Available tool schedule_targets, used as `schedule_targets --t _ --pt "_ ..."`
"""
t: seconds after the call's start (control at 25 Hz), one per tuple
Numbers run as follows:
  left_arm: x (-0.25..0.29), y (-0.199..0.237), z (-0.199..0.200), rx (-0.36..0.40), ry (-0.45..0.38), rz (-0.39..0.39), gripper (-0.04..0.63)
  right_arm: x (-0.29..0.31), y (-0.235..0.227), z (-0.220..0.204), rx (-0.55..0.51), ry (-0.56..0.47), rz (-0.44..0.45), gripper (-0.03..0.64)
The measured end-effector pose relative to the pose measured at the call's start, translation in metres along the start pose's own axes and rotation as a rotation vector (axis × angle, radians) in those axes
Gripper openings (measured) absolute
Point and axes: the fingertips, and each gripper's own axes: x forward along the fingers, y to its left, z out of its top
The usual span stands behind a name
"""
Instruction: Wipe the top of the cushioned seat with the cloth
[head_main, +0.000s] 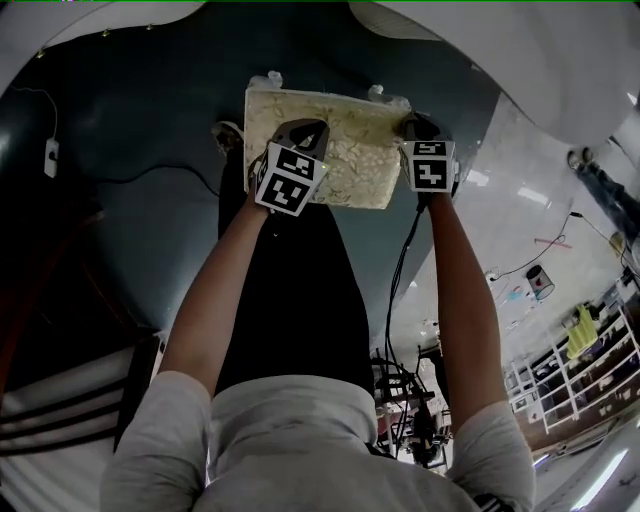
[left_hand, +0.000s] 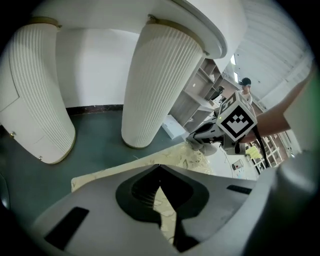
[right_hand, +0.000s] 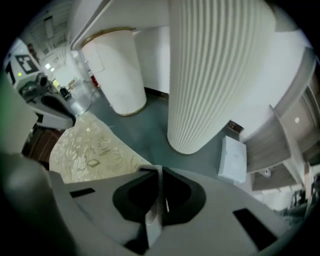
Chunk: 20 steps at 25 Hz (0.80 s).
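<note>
1. Cloth (right_hand: 153, 215), thin and grey with a ribbed weave, sat pinched between the pressed-together jaws of the right gripper (right_hand: 158, 172). Only a narrow fold showed, running lengthwise along the jaws from their tips back toward the camera.
2. The left gripper (left_hand: 159, 167) had its jaws closed tip to tip, with nothing between them.
3. Both grippers were over the cushioned seat (head_main: 350, 150), the left above its near left part and the right at its right edge, cloth there with it. Whether either touched the cushion could not be told.
4. The seat was cream with a pale leaf pattern, roughly rectangular and lying top face up. Its long axis ran left to right across the person, the right end slightly nearer.
5. It stood on a dark teal floor (head_main: 150, 120).
6. Beyond it rose white ribbed columns (right_hand: 215, 75).
</note>
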Motion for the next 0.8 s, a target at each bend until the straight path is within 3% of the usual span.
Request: schedule_targets --t 0.12,0.24,0.4,0.52,0.8 --pt "-0.007 0.013 -0.005 -0.007 0.001 0.014 0.014 0.003 0.008 0.01 -0.213 0.029 0.055 0.014" --pt "-0.013 0.027 -0.012 -0.018 0.004 0.027 0.014 0.008 0.013 0.018 -0.319 0.048 0.112 0.014" --pt "-0.018 0.041 -0.02 -0.054 -0.006 0.043 0.014 0.012 0.025 0.03 -0.347 0.054 0.155 0.014" --pt "-0.02 0.044 -0.024 -0.064 -0.006 0.039 0.014 0.013 0.038 0.037 -0.309 0.048 0.189 0.014" --pt "-0.024 0.057 -0.027 -0.076 -0.004 0.035 0.014 0.016 0.057 0.05 -0.3 0.044 0.199 0.014"
